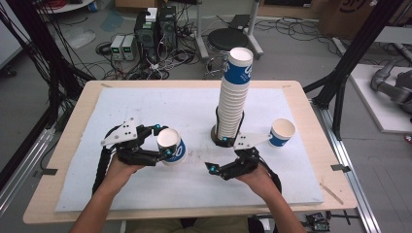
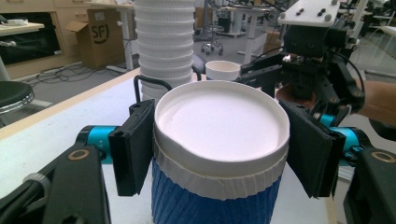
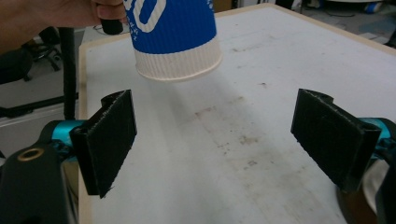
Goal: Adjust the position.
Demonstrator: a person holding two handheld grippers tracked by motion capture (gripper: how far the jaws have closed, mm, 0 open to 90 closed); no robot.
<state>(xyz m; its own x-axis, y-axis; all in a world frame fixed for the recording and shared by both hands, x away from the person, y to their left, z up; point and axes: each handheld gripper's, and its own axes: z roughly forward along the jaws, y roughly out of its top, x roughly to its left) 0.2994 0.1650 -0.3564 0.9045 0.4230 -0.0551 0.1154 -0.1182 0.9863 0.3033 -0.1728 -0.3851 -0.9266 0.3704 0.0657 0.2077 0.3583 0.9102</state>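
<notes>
While left gripper (image 1: 163, 141) clamps blue-and-white ribbed paper cup (image 1: 173, 147) just under rim, cup hangs tilted above white table mat (image 1: 145, 104), clear for carrying. Right gripper (image 1: 217, 156) empty, jaws wide, facing cup, likely ready to receive it. Tall paper cup stack (image 1: 234, 97) behind, beside single upright paper cup (image 1: 282, 132).

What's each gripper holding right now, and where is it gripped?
The left gripper clamps a blue paper cup by its sides just under the rim. The right gripper is open, holding nothing.

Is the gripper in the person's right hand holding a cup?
No: in the right gripper view the right gripper has its jaws wide apart over the bare table, with nothing between them.
</notes>
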